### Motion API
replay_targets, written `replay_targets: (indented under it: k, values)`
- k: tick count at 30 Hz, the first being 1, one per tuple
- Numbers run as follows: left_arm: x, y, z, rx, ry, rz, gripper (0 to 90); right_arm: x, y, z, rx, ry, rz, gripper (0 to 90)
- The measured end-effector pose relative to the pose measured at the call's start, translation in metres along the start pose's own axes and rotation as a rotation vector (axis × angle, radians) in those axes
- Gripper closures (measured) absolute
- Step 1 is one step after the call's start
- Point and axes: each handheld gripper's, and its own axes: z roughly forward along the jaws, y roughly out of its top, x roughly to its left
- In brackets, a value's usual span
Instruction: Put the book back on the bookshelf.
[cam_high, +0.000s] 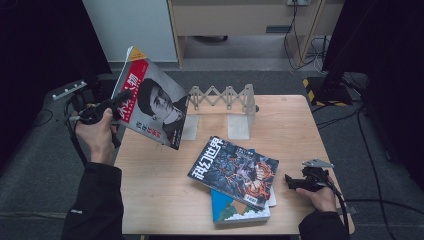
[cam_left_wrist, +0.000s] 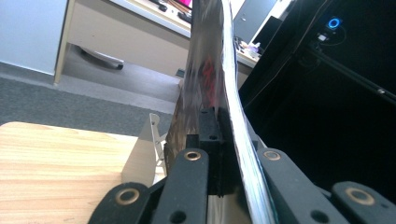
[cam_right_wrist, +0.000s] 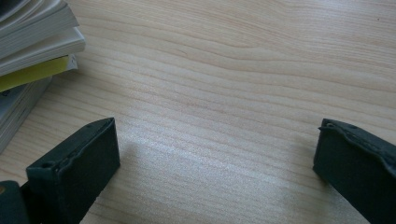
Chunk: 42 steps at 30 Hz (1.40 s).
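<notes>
A magazine (cam_high: 152, 102) with a portrait cover and a red band is held up in the air over the table's far left corner. My left gripper (cam_high: 119, 101) is shut on its left edge. In the left gripper view the magazine (cam_left_wrist: 210, 60) stands edge-on between the closed jaws of the left gripper (cam_left_wrist: 217, 128). My right gripper (cam_high: 291, 181) rests low over the table near the front right, its jaws wide apart. In the right gripper view, the right gripper (cam_right_wrist: 215, 154) has only bare wood between its fingers.
A stack of books lies at the table's front middle, a dark illustrated magazine (cam_high: 235, 170) on top of a blue-green book (cam_high: 235, 210); its edges (cam_right_wrist: 32, 37) are left of my right gripper. A metal folding book rack (cam_high: 225, 100) stands at the back of the wooden table (cam_high: 160, 185).
</notes>
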Motion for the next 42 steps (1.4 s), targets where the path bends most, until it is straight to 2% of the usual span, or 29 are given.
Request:
replay_targets:
  k: [4, 5, 8, 11, 16, 23, 25, 36, 42]
  values:
    - [0.0, 0.0, 0.01, 0.005, 0.029, 0.015, 86.2, 0.0, 0.0, 0.0, 0.0, 0.0, -0.001, 0.5]
    - [-0.001, 0.0, 0.016, 0.013, 0.047, 0.028, 86.2, 0.0, 0.0, 0.0, 0.0, 0.0, 0.0, 0.5]
    - [-0.002, -0.001, 0.02, 0.022, 0.058, 0.042, 86.2, 0.0, 0.0, 0.0, 0.0, 0.0, 0.0, 0.5]
    - [-0.005, -0.003, 0.031, 0.043, 0.09, 0.067, 86.2, 0.0, 0.0, 0.0, 0.001, 0.0, 0.0, 0.5]
    - [-0.004, -0.003, 0.039, 0.045, 0.106, 0.07, 86.2, 0.0, 0.0, 0.0, 0.0, -0.001, 0.0, 0.5]
    - [-0.004, -0.007, 0.052, 0.065, 0.146, 0.095, 86.2, 0.0, 0.0, 0.0, 0.0, 0.0, 0.0, 0.5]
    - [-0.005, -0.008, 0.054, 0.071, 0.145, 0.097, 86.2, 0.0, 0.0, 0.0, 0.0, 0.0, 0.0, 0.5]
    - [-0.013, -0.018, 0.076, 0.108, 0.198, 0.155, 86.2, 0.0, 0.0, 0.0, 0.0, 0.0, -0.001, 0.5]
    - [-0.014, -0.022, 0.087, 0.122, 0.223, 0.168, 86.2, 0.0, 0.0, 0.0, 0.0, 0.0, 0.0, 0.5]
